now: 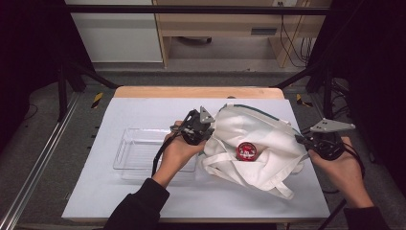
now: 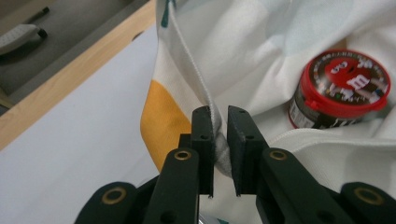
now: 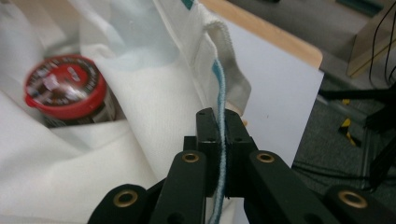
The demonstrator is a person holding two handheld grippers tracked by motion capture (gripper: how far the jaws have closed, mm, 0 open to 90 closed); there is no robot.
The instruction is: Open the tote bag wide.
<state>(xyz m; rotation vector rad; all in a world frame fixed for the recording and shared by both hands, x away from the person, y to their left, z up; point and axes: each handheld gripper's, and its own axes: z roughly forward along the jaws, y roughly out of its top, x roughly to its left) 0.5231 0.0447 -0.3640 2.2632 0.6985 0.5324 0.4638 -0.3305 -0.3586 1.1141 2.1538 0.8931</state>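
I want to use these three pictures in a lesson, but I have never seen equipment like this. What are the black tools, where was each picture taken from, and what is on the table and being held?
A person sits at a table and holds a hand tool in each hand: the left gripper and the right gripper, each with two black jaws. The high view comes from a fixed camera above, looking down. The other two pictures come from small cameras riding on each tool, looking along its jaws.

On the white table cover lie a clear plastic tray and a white cloth bag. Each gripper pinches the bag's rim on one side, so its mouth is spread open. Inside sits a round container with a red lid.
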